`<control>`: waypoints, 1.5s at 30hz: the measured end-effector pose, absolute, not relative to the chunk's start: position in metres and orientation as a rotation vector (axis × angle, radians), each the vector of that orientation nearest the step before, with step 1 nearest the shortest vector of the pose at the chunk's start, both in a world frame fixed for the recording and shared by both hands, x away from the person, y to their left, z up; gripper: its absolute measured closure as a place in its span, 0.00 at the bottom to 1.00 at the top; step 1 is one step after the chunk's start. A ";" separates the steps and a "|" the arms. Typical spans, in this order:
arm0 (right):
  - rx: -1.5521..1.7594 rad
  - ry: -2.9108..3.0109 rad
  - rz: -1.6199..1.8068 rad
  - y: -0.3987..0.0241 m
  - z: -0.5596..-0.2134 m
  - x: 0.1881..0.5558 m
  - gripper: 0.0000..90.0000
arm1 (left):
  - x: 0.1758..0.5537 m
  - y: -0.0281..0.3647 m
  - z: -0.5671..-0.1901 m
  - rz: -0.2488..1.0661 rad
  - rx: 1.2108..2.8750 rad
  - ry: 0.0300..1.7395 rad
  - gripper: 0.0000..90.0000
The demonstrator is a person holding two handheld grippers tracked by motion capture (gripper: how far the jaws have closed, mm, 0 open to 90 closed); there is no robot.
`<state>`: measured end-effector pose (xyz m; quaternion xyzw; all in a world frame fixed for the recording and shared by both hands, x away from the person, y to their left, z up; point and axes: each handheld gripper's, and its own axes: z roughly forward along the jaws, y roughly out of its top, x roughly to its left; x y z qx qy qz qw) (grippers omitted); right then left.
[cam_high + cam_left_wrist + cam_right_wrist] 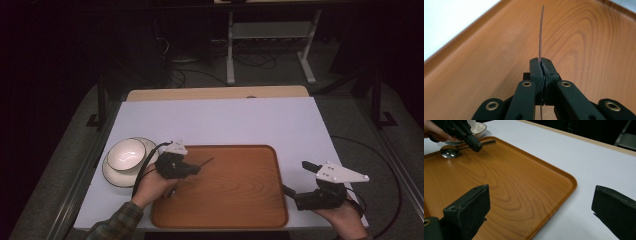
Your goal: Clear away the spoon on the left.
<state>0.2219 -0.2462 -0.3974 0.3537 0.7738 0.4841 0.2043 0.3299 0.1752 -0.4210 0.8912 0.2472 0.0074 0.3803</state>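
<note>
Left tool (196,169) clamped on the handle of a slim silver metal spoon (449,151), low over the orange-brown wood-grain tray (250,210).

My left tool's jaws are pressed together on the spoon's thin handle, seen edge-on in the left gripper view (541,35); the bowl end rests on or just above the tray near its left rim, I cannot tell which. My right tool (295,182) hangs wide open and empty off the tray's right edge, above the white tabletop (225,122). I judge the step as laying the spoon on the tray; next I lower, then part the jaws. The white round bowl on its plate (125,154) sits just beyond the left rim, so I keep inboard. Tray centre offers open room.
</note>
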 end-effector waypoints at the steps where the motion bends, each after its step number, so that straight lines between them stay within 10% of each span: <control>1: 0.987 2.158 1.350 -0.246 -0.397 0.222 0.01 | 0.331 0.173 -0.422 0.017 2.285 0.632 0.98; 23: 0.992 2.152 1.354 -0.248 -0.397 0.222 0.01 | 0.333 0.158 -0.433 0.062 2.390 0.619 0.94; 45: 0.992 2.142 1.355 -0.251 -0.396 0.219 0.01 | 0.328 0.176 -0.420 0.101 2.262 0.630 0.41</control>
